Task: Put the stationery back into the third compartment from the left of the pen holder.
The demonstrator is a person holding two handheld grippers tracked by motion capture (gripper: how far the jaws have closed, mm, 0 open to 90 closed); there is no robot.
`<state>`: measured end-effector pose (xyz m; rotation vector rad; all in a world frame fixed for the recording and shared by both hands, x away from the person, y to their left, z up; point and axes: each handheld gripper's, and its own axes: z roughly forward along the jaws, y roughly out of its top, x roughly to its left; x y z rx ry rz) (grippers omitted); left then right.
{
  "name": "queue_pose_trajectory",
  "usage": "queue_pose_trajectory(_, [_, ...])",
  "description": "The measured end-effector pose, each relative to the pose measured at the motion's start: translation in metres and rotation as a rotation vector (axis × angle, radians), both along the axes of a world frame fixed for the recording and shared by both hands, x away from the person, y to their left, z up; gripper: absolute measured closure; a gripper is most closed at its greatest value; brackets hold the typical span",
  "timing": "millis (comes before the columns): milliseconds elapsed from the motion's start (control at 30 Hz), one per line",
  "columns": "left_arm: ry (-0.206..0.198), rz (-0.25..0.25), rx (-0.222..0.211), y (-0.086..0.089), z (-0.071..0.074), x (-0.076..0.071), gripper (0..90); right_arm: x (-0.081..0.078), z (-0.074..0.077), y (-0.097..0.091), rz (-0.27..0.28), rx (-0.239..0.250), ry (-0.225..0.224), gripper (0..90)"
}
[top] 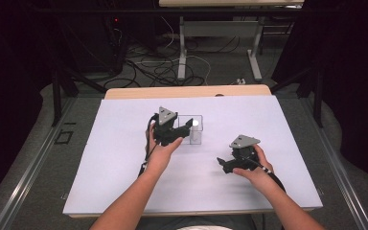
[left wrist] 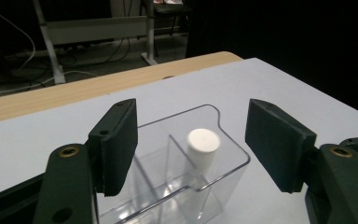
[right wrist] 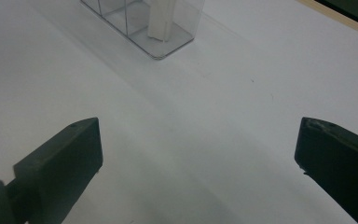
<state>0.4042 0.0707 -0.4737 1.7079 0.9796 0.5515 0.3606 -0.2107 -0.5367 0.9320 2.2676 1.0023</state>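
On the white table sheet (top: 124, 158) stands one clear plastic box (left wrist: 193, 182), split by its inner walls into compartments; their full number cannot be told. One white cylinder (left wrist: 203, 145) stands upright in one compartment of it. Two grippers are at work: one left gripper (top: 179, 130) and one right gripper (top: 222, 163), each with two black jaws, each carried by one hand

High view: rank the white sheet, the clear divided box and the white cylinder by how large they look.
1. white sheet
2. clear divided box
3. white cylinder, standing inside the box

The gaps are plain, so nearness changes nothing.
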Motion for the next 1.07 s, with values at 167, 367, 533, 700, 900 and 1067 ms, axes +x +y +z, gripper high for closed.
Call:
queue_pose_trajectory(167, [0.016, 0.021, -0.058, 0.024, 0.008, -0.009, 32.7, 0.0, 0.0, 0.0, -0.002, 0.003, 0.0, 0.3])
queue_pose_trajectory(367, [0.022, 0.052, -0.066, 0.049, 0.015, -0.019, 19.7, 0.0, 0.001, 0.0, -0.005, 0.002, -0.001, 0.3])
queue_pose_trajectory(533, [0.051, 0.051, -0.036, 0.07, 0.014, -0.026, 15.2, 0.001, 0.001, -0.001, -0.013, 0.007, -0.009, 0.3])
queue_pose_trajectory(700, [0.093, 0.069, -0.02, 0.088, 0.006, -0.032, 5.2, 0.001, 0.0, -0.002, -0.014, 0.019, -0.023, 0.3])
queue_pose_trajectory(900, [0.123, 0.097, -0.02, 0.107, -0.003, -0.038, 0.3, 0.002, 0.001, -0.004, -0.02, 0.013, -0.01, 0.3])
queue_pose_trajectory(1067, [0.13, 0.128, -0.03, 0.124, -0.009, -0.044, 0.2, 0.002, 0.001, -0.005, -0.036, 0.015, 0.003, 0.0])
